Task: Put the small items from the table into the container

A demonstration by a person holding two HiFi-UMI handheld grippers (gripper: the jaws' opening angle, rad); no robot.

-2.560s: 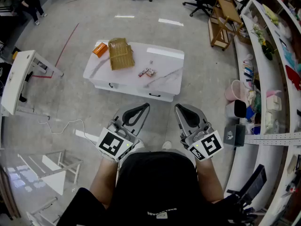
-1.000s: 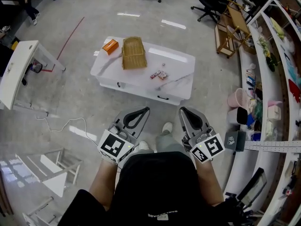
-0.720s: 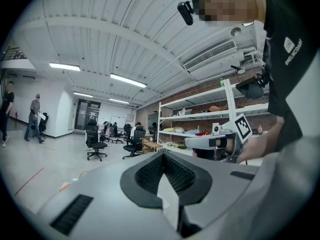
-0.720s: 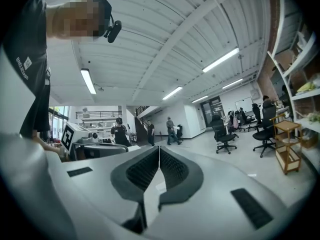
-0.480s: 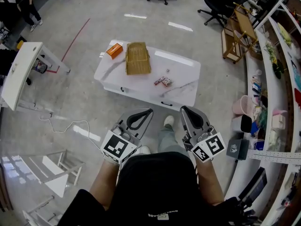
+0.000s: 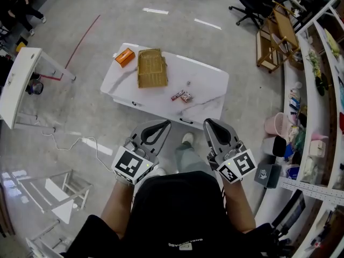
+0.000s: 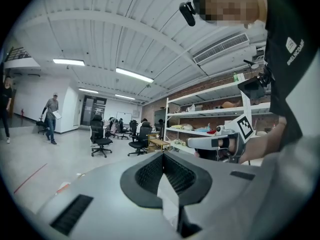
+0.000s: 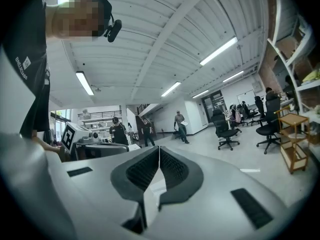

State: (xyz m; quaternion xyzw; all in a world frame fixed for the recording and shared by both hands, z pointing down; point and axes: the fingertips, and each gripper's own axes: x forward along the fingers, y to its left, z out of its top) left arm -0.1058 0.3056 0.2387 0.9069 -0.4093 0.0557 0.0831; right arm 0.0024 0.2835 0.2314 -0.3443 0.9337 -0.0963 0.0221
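1. The small items [image 6: 181, 96] on the table [image 6: 210, 93], ahead of and between your left tongs [image 6: 160, 124] and right tongs [image 6: 211, 122], are too small to identify. So is the speck [image 6: 188, 83] just beyond them.
2. The print on the orange box [image 6: 124, 57], far ahead of your left tongs, is too small to read.
3. Your hands are hidden under the rear of both tongs.
4. The shelving [image 6: 317, 90] right of your right tongs and the desk [image 6: 21, 85] left of your left tongs are cut off by the picture's edges.
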